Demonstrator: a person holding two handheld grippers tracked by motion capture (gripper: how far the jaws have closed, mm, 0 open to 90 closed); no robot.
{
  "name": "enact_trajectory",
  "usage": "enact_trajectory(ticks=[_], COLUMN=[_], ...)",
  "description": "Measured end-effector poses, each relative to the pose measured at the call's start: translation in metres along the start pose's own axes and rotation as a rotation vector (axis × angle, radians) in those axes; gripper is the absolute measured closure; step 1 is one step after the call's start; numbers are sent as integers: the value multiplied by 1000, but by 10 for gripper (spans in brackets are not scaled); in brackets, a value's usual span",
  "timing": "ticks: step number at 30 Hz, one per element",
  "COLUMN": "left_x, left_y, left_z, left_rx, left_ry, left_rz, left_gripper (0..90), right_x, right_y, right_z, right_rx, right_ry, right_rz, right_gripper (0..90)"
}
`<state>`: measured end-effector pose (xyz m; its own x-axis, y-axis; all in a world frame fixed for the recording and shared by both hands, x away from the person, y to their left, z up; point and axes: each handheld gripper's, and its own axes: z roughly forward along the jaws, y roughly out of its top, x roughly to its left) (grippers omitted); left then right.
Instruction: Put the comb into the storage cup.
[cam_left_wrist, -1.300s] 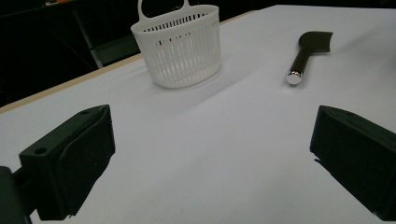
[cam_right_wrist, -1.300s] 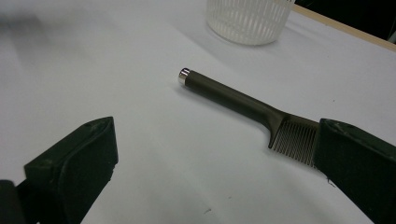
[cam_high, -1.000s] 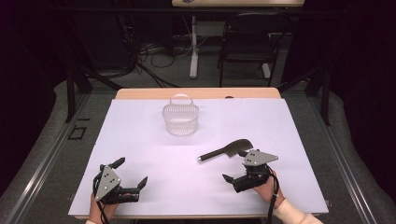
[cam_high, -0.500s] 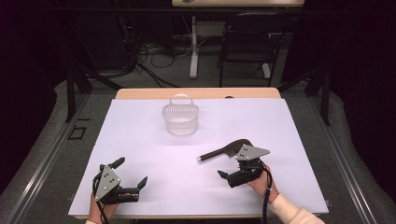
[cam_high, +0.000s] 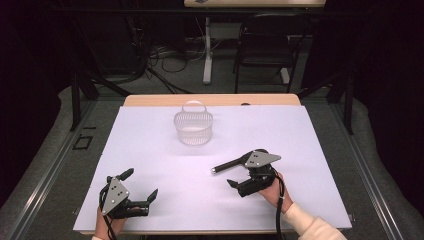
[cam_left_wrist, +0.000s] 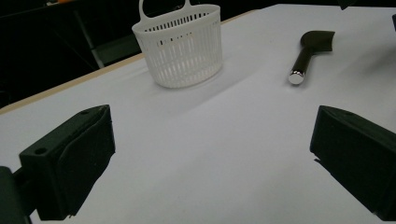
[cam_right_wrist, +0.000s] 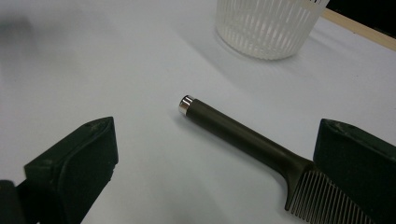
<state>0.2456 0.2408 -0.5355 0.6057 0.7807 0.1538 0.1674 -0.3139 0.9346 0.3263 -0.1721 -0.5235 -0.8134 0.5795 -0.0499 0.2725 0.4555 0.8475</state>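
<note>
Lying flat on the white table cover (cam_high: 150, 150), the dark comb (cam_right_wrist: 243, 137) is found nearer the person than the white slotted basket (cam_high: 193, 127) and to its right, well apart from it, with the chrome-capped handle end turned toward the basket and the teeth toward the person's side. The right gripper (cam_high: 243, 184) is held low just beside the comb, on the side away from the basket; its jaws are spread wide, and in the right gripper view the handle is seen running between them toward the right-hand jaw, nothing yet being touched. Such a stance is judged to be a line-up for closing across the handle. The left gripper (cam_high: 141, 189) is kept well to the left of the basket and nearer the person, its jaws likewise apart and empty, probably parked clear of the work. The basket stands upright, its mouth open.
</note>
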Motion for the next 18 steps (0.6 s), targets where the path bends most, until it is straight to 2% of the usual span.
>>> enact_trajectory(ticks=[18], left_x=[0], left_y=[0], left_z=[-1], left_rx=[-7], left_ry=[6], left_rz=[-3], left_gripper=[2], right_x=[-6], right_y=[16], right_z=[20], right_rx=[4], right_ry=[32], right_rz=[26], right_gripper=[0])
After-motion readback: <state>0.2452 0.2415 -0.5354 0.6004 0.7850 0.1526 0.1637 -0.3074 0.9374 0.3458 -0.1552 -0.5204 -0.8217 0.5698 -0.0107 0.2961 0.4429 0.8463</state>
